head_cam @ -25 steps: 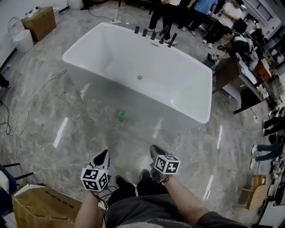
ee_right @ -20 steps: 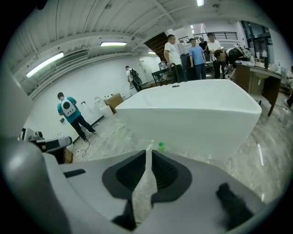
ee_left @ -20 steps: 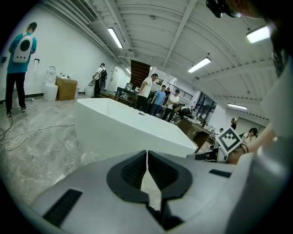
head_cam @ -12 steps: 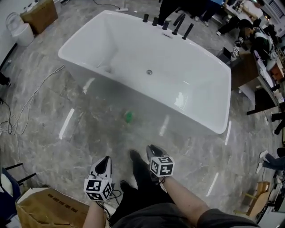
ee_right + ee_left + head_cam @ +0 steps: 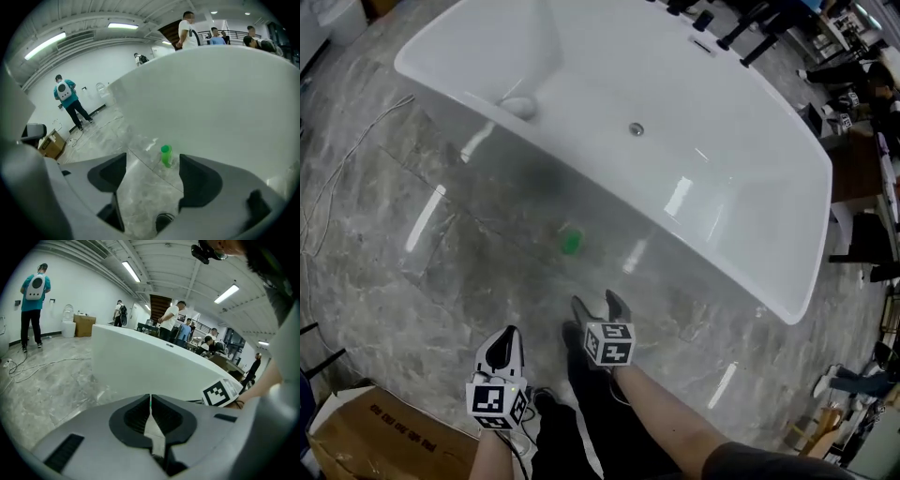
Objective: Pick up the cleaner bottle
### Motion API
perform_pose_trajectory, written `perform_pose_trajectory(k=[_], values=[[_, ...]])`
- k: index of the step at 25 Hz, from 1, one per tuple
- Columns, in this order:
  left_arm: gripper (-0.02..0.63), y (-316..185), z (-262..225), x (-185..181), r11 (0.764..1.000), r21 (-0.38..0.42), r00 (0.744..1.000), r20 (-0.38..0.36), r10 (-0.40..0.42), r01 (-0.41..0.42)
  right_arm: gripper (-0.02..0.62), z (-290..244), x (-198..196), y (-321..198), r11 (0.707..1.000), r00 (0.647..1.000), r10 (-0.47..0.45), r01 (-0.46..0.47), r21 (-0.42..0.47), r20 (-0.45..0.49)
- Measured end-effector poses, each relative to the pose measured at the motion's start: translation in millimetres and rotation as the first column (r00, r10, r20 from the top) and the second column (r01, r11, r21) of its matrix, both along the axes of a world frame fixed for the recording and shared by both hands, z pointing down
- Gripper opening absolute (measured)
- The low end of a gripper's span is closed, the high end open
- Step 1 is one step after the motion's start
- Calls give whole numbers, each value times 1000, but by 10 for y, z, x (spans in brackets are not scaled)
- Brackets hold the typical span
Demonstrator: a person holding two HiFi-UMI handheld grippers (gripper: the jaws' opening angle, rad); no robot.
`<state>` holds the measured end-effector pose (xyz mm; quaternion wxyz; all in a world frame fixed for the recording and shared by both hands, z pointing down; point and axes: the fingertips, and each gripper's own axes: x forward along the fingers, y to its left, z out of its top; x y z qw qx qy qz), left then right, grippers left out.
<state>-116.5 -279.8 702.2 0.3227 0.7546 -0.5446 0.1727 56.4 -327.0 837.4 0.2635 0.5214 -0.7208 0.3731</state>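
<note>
Short of the cleaner bottle (image 5: 571, 243), right claw (image 5: 596, 304) opening, gripping nothing.

You stand on a glossy grey marble floor (image 5: 384, 272) with a white bathtub (image 5: 722, 141) ahead of you, black taps (image 5: 705, 19) on its far rim. A cardboard box (image 5: 375, 441) sits at your lower left and cables (image 5: 14, 365) trail over the floor. White walls (image 5: 79, 291) and ceiling strip lights (image 5: 131, 271) enclose the hall; people (image 5: 169, 320) stand beyond the tub.
</note>
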Motion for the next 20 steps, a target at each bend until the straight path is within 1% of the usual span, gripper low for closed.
perform_pose_trajectory(k=[2,5,8,11,13,15,18,20], values=[[20,-79,309,-61,1000,-4,1000,9,-21,21,330,330,-31,-160,1000,1000,-2,2,5,-19],[20,-166,759,-138,999,-3,999,13,-38,38,328,794,-32,-360,1000,999,19,-19,-5,-34],[20,-247,1193,-171,1000,2,999,-12,-31,31,328,1201,-28,-537,1000,998,16,-14,21,-65],[20,-329,1606,-191,1000,16,999,-41,-12,13,328,1583,-116,-653,999,999,21,-20,48,-28],[20,-422,1870,-209,999,36,999,-35,9,-8,328,1831,-195,-765,997,999,33,-33,67,3],[20,-543,2100,-247,998,60,999,-30,21,-19,328,2067,-279,-907,995,999,37,-38,91,13],[20,-694,2389,-337,996,91,999,-32,28,-25,328,2386,-338,-1082,992,998,49,-45,121,-32],[20,-783,2563,-402,993,113,999,-17,45,-43,328,2593,-321,-1170,989,995,78,-69,127,-62]])
